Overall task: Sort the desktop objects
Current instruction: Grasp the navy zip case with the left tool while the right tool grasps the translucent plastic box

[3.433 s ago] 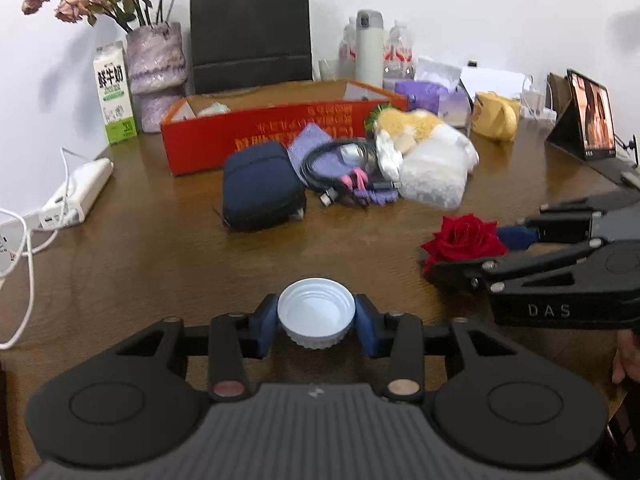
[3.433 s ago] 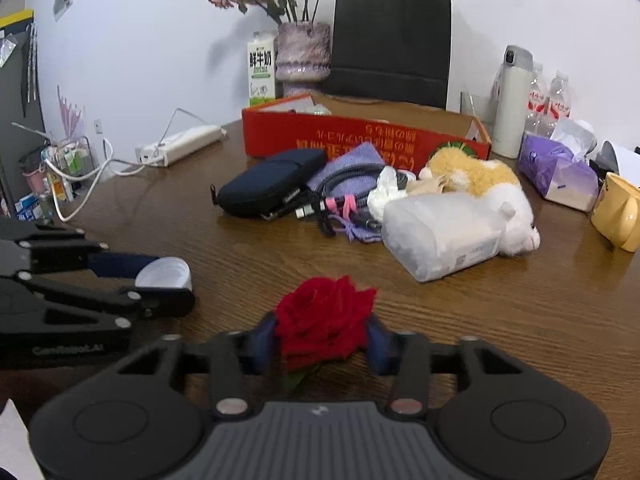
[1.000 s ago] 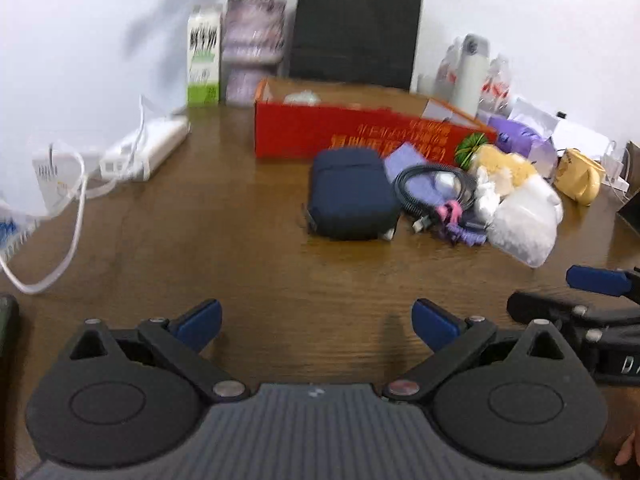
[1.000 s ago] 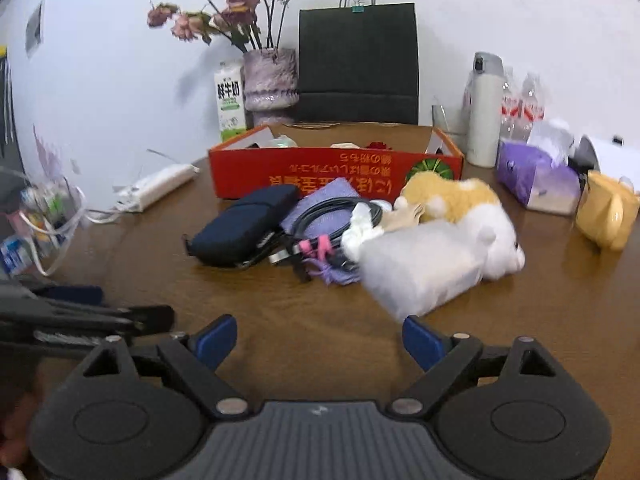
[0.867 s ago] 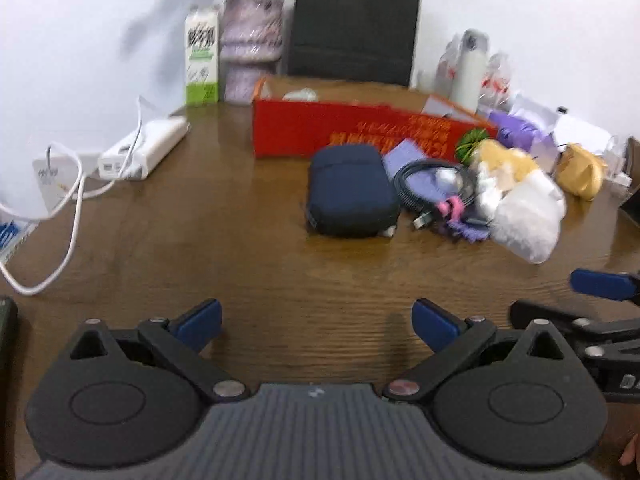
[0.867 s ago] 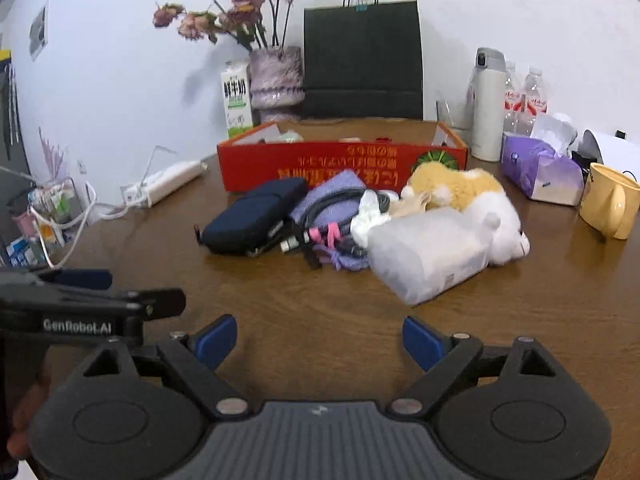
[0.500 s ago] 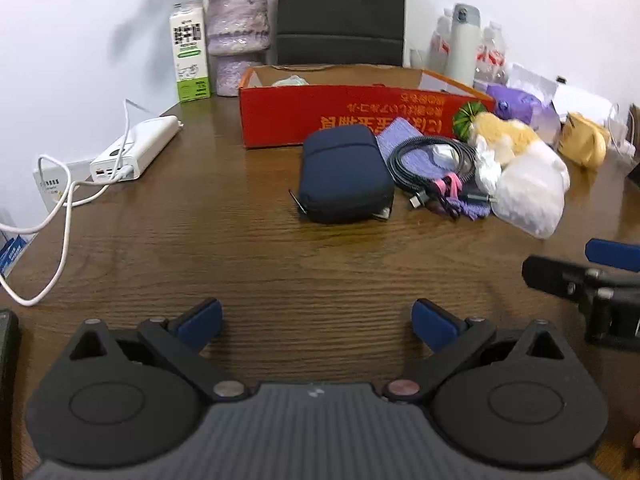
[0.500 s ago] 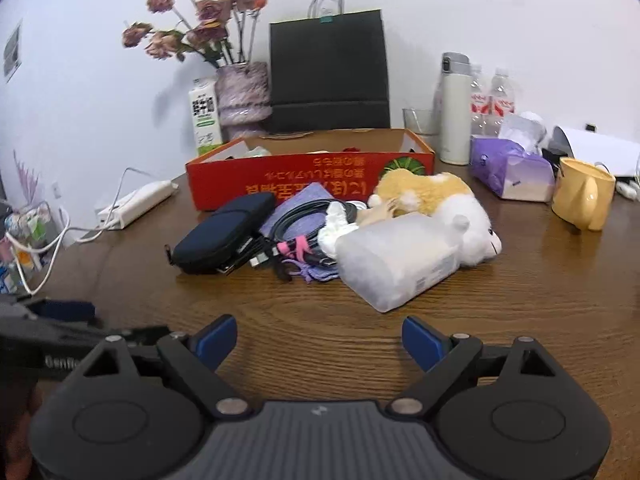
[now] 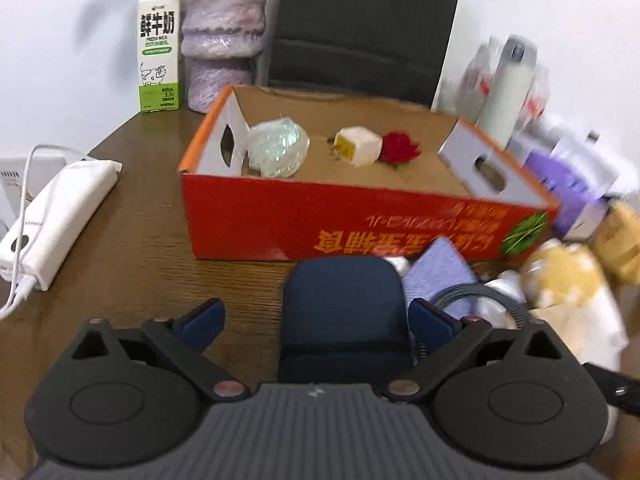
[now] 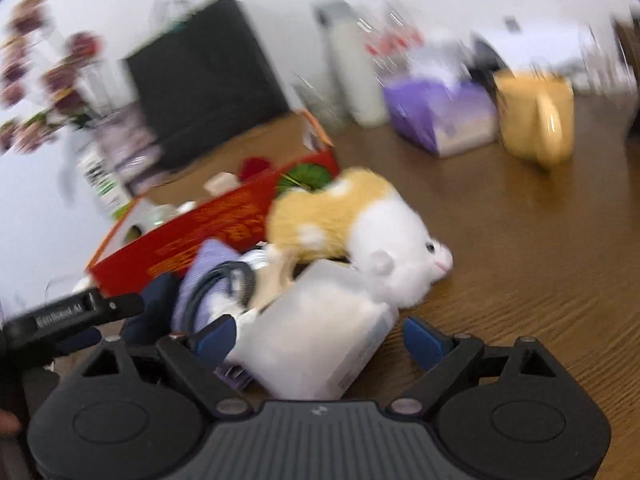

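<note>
My left gripper (image 9: 316, 320) is open, and the dark blue pouch (image 9: 344, 312) lies between its fingers without either pad pressing on it. Just beyond stands the red cardboard box (image 9: 360, 216), holding a red rose (image 9: 398, 152), a white cap (image 9: 358, 146) and a clear plastic wrap (image 9: 278, 148). My right gripper (image 10: 320, 340) is open and tilted, with a white translucent packet (image 10: 320, 336) between its fingers. A yellow and white plush toy (image 10: 360, 224) lies behind the packet. A black cable (image 9: 480, 296) and a purple cloth (image 9: 440, 268) lie beside the pouch.
A white power strip (image 9: 56, 216) lies at the left. A milk carton (image 9: 158, 46), a vase (image 9: 224, 40) and a black paper bag (image 9: 368, 28) stand behind the box. A thermos (image 10: 356, 76), a purple tissue pack (image 10: 440, 116) and a yellow mug (image 10: 536, 120) stand at the right.
Both grippers moved forward into the pile. The left now straddles the pouch close to the red box. The right rolled and now straddles the white packet.
</note>
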